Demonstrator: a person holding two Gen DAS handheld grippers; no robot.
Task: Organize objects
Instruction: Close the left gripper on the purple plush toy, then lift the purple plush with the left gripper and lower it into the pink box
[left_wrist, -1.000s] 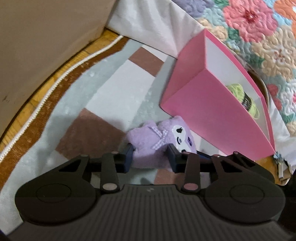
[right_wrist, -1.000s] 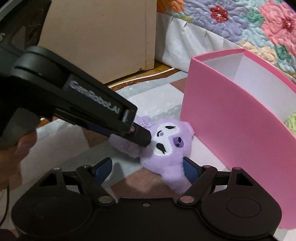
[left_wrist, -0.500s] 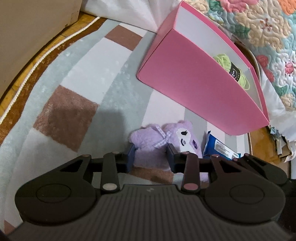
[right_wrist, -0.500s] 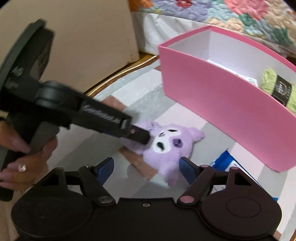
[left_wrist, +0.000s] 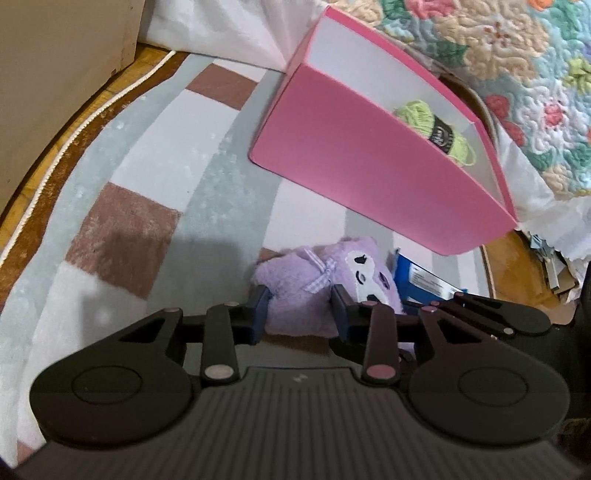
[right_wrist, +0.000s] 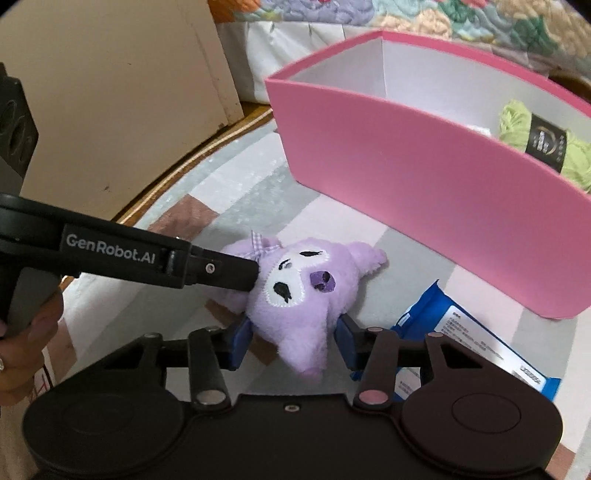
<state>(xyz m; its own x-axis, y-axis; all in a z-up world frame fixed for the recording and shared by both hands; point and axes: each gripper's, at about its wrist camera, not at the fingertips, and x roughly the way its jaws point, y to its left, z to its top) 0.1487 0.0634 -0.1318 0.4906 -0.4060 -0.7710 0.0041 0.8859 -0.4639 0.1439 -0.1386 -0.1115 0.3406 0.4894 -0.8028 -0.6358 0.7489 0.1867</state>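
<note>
My left gripper is shut on a purple plush toy and holds its body above the rug. In the right wrist view the plush toy hangs with its face toward me, and the left gripper comes in from the left. My right gripper has closed in around the plush's lower ear, its pads at the fur. A pink box with a white inside stands beyond, open at the top, with a green yarn ball in it. The box and yarn also show in the right wrist view.
A blue packet lies on the checked rug under the plush; it also shows in the left wrist view. A beige cabinet stands at the left. A floral quilt hangs behind the box.
The left gripper has lifted the plush off the rug and the view has risen. The right gripper has narrowed around the plush's lower ear. The blue packet has come into view.
</note>
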